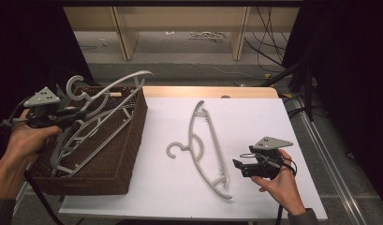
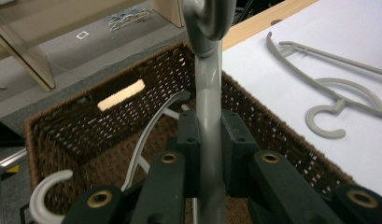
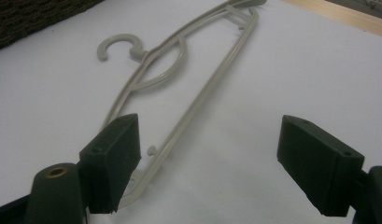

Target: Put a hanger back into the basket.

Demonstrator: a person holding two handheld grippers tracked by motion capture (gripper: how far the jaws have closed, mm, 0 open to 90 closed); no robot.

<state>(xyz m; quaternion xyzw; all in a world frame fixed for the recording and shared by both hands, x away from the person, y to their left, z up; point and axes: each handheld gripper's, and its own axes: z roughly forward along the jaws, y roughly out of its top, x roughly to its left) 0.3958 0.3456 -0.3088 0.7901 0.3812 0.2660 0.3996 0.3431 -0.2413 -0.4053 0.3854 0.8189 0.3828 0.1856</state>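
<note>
White sheet (image 1: 254, 122) is covering the tabletop, with a wooden strip (image 1: 208, 91) showing along its far edge. Two wooden legs (image 1: 123, 33) are standing on the grey floor beyond. Black cables (image 1: 268, 47) are trailing at the right, and a pale tangle (image 1: 205, 35) is lying between the legs.

No readable text, labels or numbers anywhere.

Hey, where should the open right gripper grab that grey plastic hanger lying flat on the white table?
Probably the straight lower bar of the grey plastic hanger, near the end closest to the right gripper. It lies flat on the white table, so come from above, jaws straddling the thin bar crosswise. The curved hook points toward the brown wicker basket, the far side.
</note>
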